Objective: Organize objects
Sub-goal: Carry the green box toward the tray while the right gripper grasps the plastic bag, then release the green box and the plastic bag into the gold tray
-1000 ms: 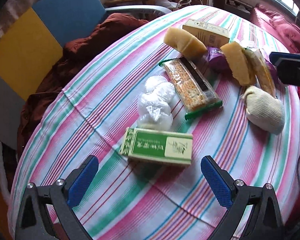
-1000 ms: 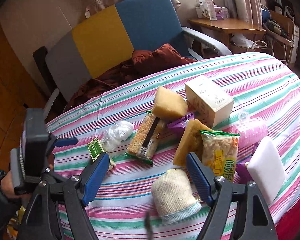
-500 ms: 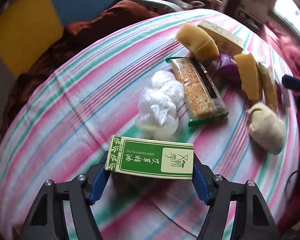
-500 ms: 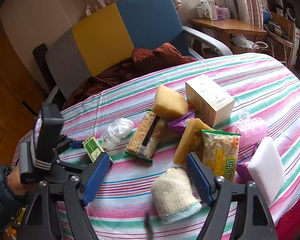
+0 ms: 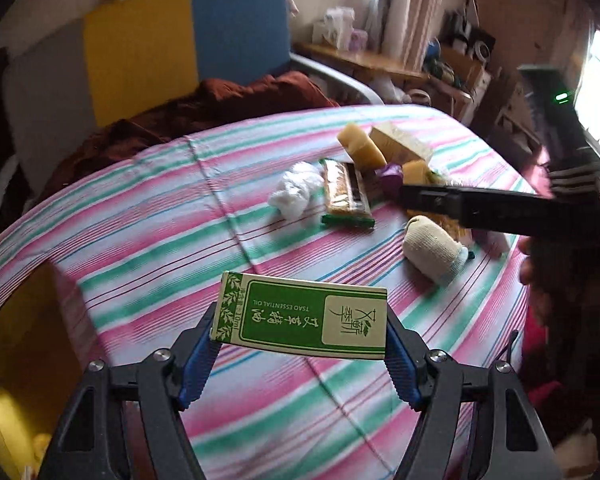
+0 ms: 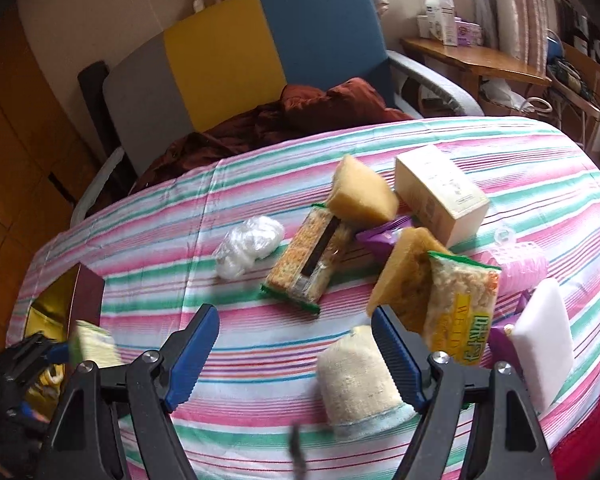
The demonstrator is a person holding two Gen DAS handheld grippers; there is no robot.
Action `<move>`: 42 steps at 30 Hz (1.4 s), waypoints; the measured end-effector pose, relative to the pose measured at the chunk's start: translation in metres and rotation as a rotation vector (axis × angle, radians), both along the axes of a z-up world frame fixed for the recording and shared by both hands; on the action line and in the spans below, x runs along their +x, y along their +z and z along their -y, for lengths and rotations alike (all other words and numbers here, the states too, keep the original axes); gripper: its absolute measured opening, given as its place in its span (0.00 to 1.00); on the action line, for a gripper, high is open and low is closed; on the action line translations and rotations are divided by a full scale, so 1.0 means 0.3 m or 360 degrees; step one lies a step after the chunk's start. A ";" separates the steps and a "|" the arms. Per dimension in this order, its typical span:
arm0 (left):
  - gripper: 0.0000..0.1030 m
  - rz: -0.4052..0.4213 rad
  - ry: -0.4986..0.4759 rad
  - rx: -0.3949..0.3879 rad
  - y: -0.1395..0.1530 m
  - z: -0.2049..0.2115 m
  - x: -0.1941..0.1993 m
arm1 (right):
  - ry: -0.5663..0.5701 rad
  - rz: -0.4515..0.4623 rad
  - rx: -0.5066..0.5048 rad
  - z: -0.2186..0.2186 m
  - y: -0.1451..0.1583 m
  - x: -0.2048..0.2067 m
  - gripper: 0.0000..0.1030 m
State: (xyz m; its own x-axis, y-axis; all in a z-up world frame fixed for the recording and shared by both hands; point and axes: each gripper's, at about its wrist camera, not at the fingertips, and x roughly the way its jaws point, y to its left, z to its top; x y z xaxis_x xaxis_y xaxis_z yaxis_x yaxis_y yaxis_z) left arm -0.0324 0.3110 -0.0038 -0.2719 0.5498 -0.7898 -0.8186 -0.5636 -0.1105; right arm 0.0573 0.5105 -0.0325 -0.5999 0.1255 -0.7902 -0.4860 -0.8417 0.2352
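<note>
The left hand-held gripper (image 5: 300, 344) is clamped on the green-and-cream essential oil box (image 5: 302, 320) by its two short ends, blue pads pressing each end, so the long printed face lies level and faces the camera; that end-to-end hold keeps the light carton from twisting. The box hangs clear above the striped tabletop (image 5: 148, 240) near its left edge, where an open box (image 6: 66, 300) with a dark red wall and a shiny gold lining sits at the left corner. In the right wrist view the carried carton shows as a pale blur just beside that container, so it looks like the intended place for it, though that is a judgement. What already lies inside the gold-lined box cannot be made out. The right hand-held gripper (image 6: 296, 344) has its fingers apart and holds nothing; it hangs over the near edge of the tabletop with the knitted cream pouch (image 6: 358, 380) just by its right finger, probably the next item to collect. The rest is bunched toward the right side of the tabletop: a crumpled clear plastic bag (image 6: 250, 246), a cracker packet (image 6: 310, 264), two yellow sponges, one (image 6: 362, 194) resting on the cracker packet's far end, a cream carton (image 6: 440, 194), a noodle snack bag (image 6: 462, 312), a pink hair roller (image 6: 520, 264) and a white foam block (image 6: 544, 338).
</note>
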 end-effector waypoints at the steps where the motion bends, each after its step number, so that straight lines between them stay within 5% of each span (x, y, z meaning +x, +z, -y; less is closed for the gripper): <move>1: 0.72 0.0000 0.0011 0.0014 -0.001 0.017 0.002 | 0.0028 0.0012 -0.0001 0.012 0.002 -0.013 0.78; 9: 0.72 0.0027 0.0159 0.0121 0.013 0.197 -0.037 | 0.0241 0.0131 0.0133 0.073 0.008 -0.228 0.78; 17: 0.73 0.0049 0.0326 0.0166 0.014 0.369 -0.064 | 0.0328 0.0415 0.0254 0.051 -0.146 -0.488 0.76; 20: 0.73 0.0059 0.0393 0.0164 0.005 0.412 -0.078 | 0.0314 0.0484 0.0230 0.032 -0.205 -0.525 0.62; 33: 0.73 0.0057 0.0602 0.0179 -0.005 0.582 -0.097 | 0.0483 0.0173 0.0163 0.249 -0.017 -0.375 0.57; 42: 0.74 -0.0032 0.0916 0.0174 0.029 0.794 -0.163 | 0.0722 -0.0019 0.0104 0.536 0.086 -0.370 0.57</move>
State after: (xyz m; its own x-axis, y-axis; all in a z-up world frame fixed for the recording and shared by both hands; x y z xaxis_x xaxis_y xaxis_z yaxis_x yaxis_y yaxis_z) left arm -0.0812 0.0729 0.0048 -0.5652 0.3875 -0.7283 -0.3868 -0.9042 -0.1810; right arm -0.0538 0.3496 -0.0066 -0.6147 -0.1026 -0.7820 -0.0625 -0.9821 0.1779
